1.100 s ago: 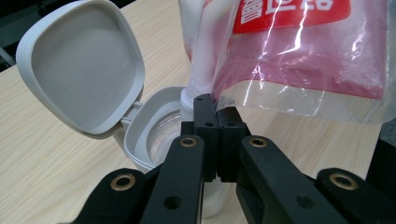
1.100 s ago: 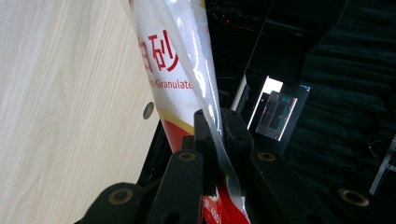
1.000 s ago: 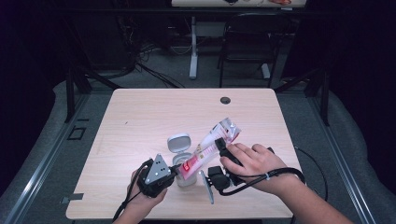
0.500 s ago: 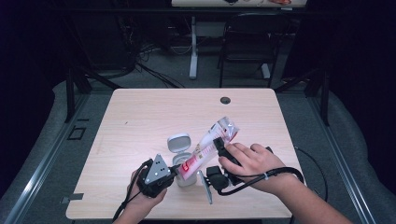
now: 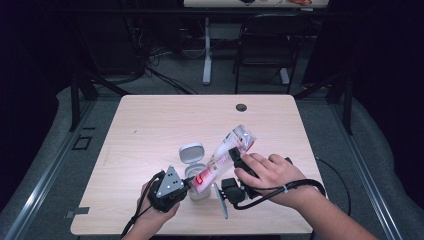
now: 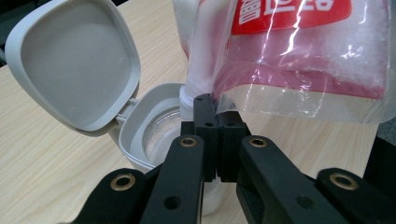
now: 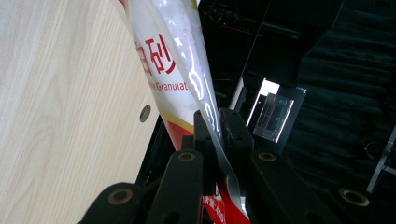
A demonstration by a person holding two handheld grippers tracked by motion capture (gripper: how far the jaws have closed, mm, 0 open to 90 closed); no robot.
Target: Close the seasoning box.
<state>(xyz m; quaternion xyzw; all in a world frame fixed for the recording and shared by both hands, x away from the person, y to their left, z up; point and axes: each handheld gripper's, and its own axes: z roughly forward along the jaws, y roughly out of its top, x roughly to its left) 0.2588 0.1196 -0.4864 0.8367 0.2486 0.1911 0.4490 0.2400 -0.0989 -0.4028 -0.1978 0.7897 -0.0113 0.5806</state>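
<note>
Wooden table (image 5: 150,125) carries the whole job in the high view: one sugar bag (image 5: 222,157), tipped with its low end over one small grey jar (image 5: 196,175) near the near edge, the jar's flip lid (image 5: 191,153) standing open on the far side. The right tool (image 5: 235,156) grips the bag partway up, with the right hand (image 5: 267,172) on it; the left tool (image 5: 186,185) sits at the bag's low end beside the jar, under the left hand (image 5: 157,212). Two tools, two hands, one bag, one jar, one lid.

From the left gripper view, the left tool (image 6: 211,105) has its jaws pressed together on the clear lower edge of the bag (image 6: 299,51), right by the white spout (image 6: 196,84) that points down into the jar (image 6: 152,133). A little white sugar seems to lie at the jar's bottom, so I judge pouring has begun; most of the sugar is in the bag.

From the right gripper view, the right tool (image 7: 215,126) pinches the flat edge of the bag (image 7: 173,65), holding it tilted above the table (image 7: 60,102). Left to do, I judge: finish pouring, right the bag, shut the lid.
</note>
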